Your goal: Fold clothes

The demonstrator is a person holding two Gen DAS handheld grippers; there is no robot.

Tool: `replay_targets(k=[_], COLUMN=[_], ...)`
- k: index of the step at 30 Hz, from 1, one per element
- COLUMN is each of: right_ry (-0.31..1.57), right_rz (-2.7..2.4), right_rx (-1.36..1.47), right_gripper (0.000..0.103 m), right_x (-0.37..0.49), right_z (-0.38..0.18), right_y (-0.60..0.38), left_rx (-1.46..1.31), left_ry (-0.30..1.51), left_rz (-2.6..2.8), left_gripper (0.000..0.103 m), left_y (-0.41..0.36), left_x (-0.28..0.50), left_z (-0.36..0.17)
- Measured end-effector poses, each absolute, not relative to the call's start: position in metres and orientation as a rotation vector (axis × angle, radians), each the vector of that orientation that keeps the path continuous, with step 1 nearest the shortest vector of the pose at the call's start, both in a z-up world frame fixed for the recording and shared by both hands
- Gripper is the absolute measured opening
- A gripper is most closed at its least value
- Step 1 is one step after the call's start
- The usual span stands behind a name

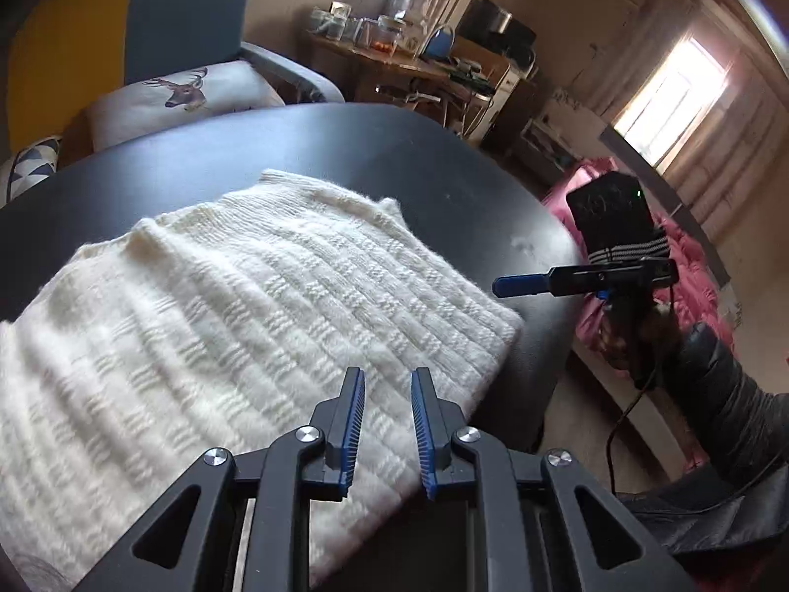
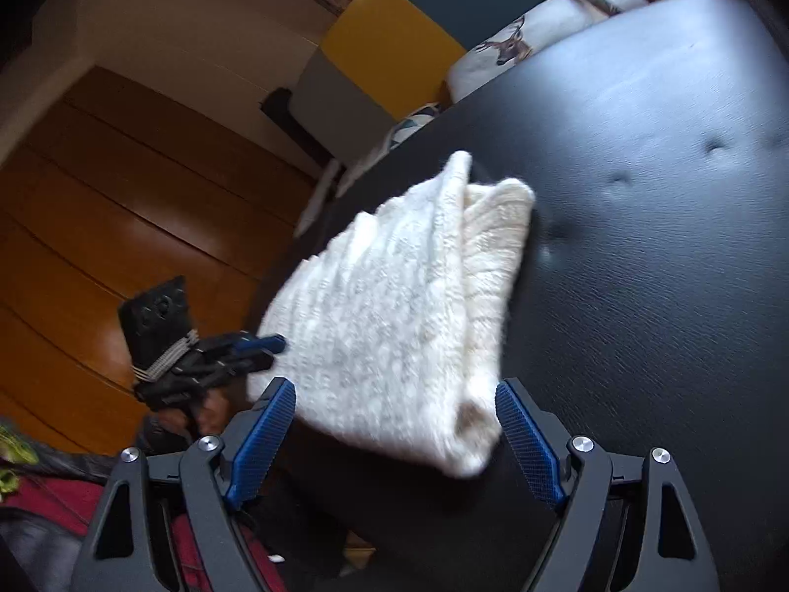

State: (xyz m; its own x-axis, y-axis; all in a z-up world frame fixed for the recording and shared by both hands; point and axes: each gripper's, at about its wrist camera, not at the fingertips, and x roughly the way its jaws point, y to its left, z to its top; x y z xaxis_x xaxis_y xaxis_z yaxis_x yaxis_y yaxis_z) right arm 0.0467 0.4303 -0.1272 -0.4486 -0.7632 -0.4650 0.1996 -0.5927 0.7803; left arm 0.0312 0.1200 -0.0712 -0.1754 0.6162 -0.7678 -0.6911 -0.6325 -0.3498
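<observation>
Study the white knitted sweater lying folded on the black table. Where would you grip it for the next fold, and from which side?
Grip the white knitted sweater at its near rounded corner, coming in low from the black table's near edge. There the layers bunch into a thick roll at the table's edge, easy to pinch. The right gripper already faces it, jaws open and empty.

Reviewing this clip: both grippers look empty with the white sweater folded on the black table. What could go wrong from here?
1. The folded white knitted sweater lies at the black padded table's edge, one corner seemingly overhanging; a nudge might drag it off.
2. The open right gripper and open left gripper hover close; a careless regrasp might undo the fold.
</observation>
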Motion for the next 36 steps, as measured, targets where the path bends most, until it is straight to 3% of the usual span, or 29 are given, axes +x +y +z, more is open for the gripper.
replay_targets(k=[13, 21, 25, 29, 36], right_ry=[-0.72, -0.668, -0.559, -0.421, -0.461], right_rz=[-1.591, -1.528, -1.427, -1.327, -1.441], right_rx=[1.237, 1.245, 1.356, 1.488, 1.545], right_gripper=[0.088, 0.095, 0.095, 0.094, 0.091], right_x=[0.018, 0.013, 0.016, 0.043, 0.066], right_z=[-0.131, -0.13, -0.139, -0.145, -0.143], right_y=[0.38, 0.357, 0.332, 0.323, 0.343], left_rx=[-1.334, -1.249, -1.208, -1.257, -1.26], left_ry=[0.07, 0.144, 0.165, 0.217, 0.128], left_rz=[1.793, 1.798, 1.79, 1.709, 1.71], left_gripper=[0.019, 0.019, 0.019, 0.019, 0.018], left_y=[0.111, 0.124, 0.138, 0.153, 0.156], left_x=[0.032, 0.029, 0.018, 0.024, 0.032], left_z=[-0.119, -0.097, -0.088, -0.111, -0.112])
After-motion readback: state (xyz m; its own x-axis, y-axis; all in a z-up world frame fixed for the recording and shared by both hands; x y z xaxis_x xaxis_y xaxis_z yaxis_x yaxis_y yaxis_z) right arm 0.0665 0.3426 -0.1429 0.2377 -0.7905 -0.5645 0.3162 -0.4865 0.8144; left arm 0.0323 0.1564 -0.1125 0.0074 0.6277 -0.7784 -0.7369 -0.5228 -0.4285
